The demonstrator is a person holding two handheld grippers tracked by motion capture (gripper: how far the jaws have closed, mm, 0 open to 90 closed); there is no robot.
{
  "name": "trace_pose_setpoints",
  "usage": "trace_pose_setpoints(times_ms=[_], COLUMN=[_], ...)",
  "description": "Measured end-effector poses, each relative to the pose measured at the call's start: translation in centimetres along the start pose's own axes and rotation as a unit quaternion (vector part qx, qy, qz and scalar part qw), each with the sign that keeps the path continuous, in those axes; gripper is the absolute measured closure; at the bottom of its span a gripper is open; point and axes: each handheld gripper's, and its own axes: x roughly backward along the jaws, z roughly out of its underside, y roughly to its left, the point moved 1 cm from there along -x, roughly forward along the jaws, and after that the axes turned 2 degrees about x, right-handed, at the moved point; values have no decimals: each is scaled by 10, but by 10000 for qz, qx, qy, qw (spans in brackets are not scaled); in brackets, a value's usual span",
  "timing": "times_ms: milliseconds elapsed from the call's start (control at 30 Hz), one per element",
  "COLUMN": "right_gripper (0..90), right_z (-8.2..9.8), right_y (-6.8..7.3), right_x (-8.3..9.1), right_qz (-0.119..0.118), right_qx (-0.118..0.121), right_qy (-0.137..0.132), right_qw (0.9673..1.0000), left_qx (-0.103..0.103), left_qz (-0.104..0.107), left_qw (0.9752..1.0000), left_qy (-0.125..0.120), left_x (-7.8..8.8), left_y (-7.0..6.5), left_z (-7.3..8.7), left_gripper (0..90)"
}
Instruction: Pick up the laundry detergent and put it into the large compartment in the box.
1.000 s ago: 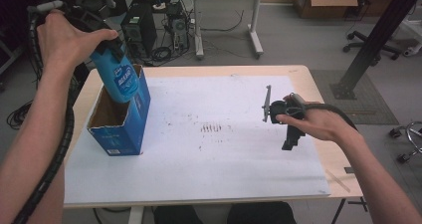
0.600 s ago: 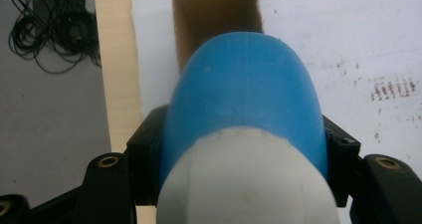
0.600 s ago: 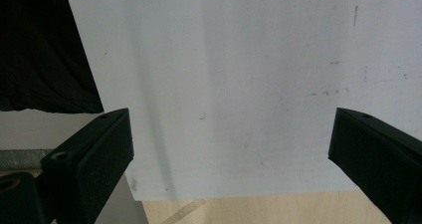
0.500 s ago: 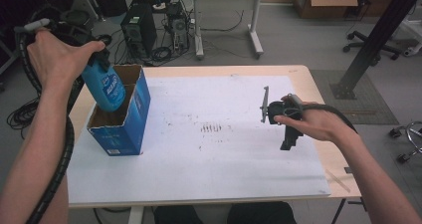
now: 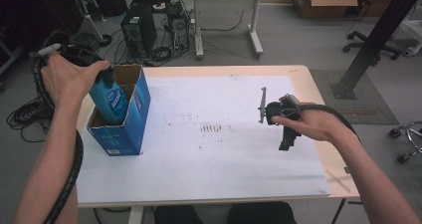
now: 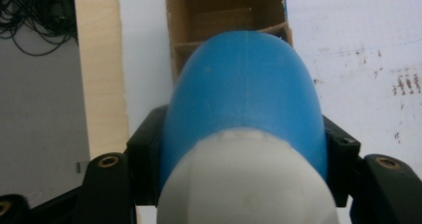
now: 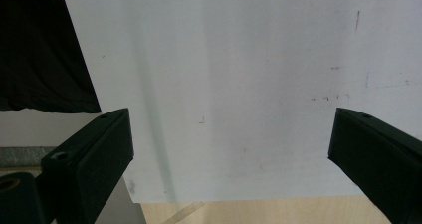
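High view: left gripper [image 5: 102, 77] clamped on one blue bottle [image 5: 110, 100], bottle hanging below the hand, tilted, its lower end already inside the open top of one blue cardboard box [image 5: 127, 122]. Box stands directly under the left gripper, at the left edge of the white sheet [image 5: 209, 174] that covers the wooden table [image 5: 318, 87]. Left gripper view: both black jaws press the blue bottle's [image 6: 244, 99] sides just above its white cap end [image 6: 244, 179], which sits nearest the camera; the rounded blue body points away from the gripper toward the box's [image 6: 224, 15] brown inside, where a cardboard divider runs across, beyond the bottle. Which compartment the bottle enters, cannot tell. Right gripper [image 5: 284, 140] well apart from bottle and box, over the right part of the sheet, held in the person's right hand, tips pointing down at the sheet. Right gripper view: right gripper [image 7: 231, 144] jaws spread wide, nothing between them, plain white sheet [image 7: 239, 74] beneath, strip of table edge at the bottom. Counts: one bottle, one box, two grippers, one sheet, one table in use. Faint dark smudges [image 5: 211, 128] on the sheet between the two grippers, nearer the right one. Black corrugated cable [image 5: 64, 184] trails from the left gripper along the left forearm. Floor beyond the table: computer tower [image 5: 139, 32], loose cables, a second table, cardboard box in the far right corner.
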Motion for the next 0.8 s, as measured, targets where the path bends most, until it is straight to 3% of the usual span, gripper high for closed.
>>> trace_pose_setpoints(times_ms=[467, 800], right_gripper=[37, 37], right_z=[0, 1], right_y=[1, 3], right_x=[1, 4], right_qz=[-19, -12], right_qx=[-41, -31], right_qy=[22, 1], right_qw=[10000, 10000], left_qx=[12, 39], left_qz=[65, 76], left_qw=[9999, 9998], left_qy=[134, 187], left_x=[-43, -60], left_y=[-1, -3], left_z=[9, 14], left_gripper=[376, 376])
